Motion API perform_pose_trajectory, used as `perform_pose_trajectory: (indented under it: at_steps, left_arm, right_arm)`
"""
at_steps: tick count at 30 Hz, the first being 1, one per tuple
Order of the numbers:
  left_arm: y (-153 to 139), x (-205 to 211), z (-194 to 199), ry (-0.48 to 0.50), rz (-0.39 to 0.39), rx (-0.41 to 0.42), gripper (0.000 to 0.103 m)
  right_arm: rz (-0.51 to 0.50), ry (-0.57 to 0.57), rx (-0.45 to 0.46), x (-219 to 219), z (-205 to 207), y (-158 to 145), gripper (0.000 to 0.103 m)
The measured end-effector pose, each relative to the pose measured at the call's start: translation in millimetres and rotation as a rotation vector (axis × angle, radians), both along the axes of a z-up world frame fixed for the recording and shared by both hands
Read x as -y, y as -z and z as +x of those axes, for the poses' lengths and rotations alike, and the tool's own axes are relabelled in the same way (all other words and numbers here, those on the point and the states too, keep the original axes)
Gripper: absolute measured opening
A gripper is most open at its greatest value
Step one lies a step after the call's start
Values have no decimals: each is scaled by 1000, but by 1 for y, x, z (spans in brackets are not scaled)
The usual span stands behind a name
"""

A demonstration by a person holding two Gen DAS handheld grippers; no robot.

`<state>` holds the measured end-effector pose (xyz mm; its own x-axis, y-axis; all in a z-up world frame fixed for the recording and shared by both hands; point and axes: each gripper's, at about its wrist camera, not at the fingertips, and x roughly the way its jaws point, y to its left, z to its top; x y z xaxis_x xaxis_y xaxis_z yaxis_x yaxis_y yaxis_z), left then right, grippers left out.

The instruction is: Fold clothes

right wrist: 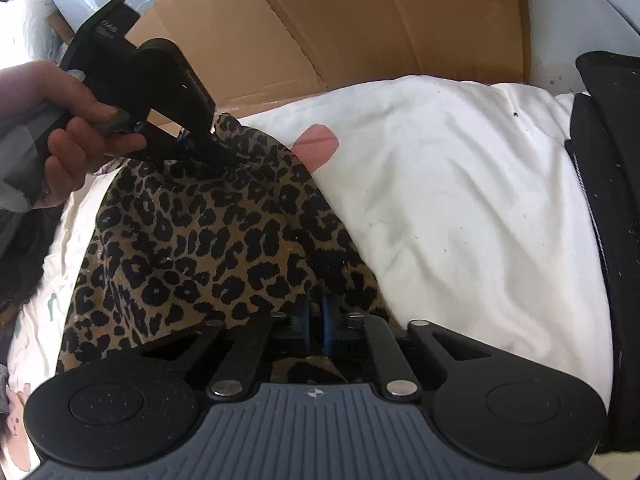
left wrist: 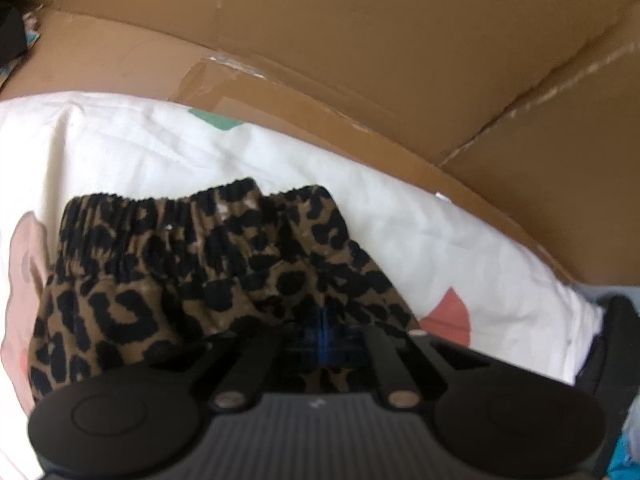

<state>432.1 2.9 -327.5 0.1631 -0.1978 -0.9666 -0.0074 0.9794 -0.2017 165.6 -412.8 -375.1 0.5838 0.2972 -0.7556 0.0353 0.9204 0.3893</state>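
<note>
Leopard-print shorts lie on a white sheet, in front of a cardboard box. The left claw pinches their far edge; the right claw is clamped on their near edge.

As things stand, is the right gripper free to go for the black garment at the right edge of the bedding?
Probably not yet. The right gripper looks shut on the leopard garment, as does the left gripper. The black garment lies uncovered on the white bedding, so the path is open once it lets go.
</note>
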Motion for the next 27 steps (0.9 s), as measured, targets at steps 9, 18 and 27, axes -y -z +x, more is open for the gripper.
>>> perform_pose_trajectory:
  at_steps: [9,18,27]
  left_arm:
    - [-44,-8,-2,13,-86,71,1]
    - [-45,11,12,17,-130,76,0]
    - [-44,10,6,51,-135,62,0]
  right_arm:
    - [28,70,63,16,-21,-18,0]
    - [43,110,74,24,-26,-23,3]
    - [58,68,2,18,-22,-10,25]
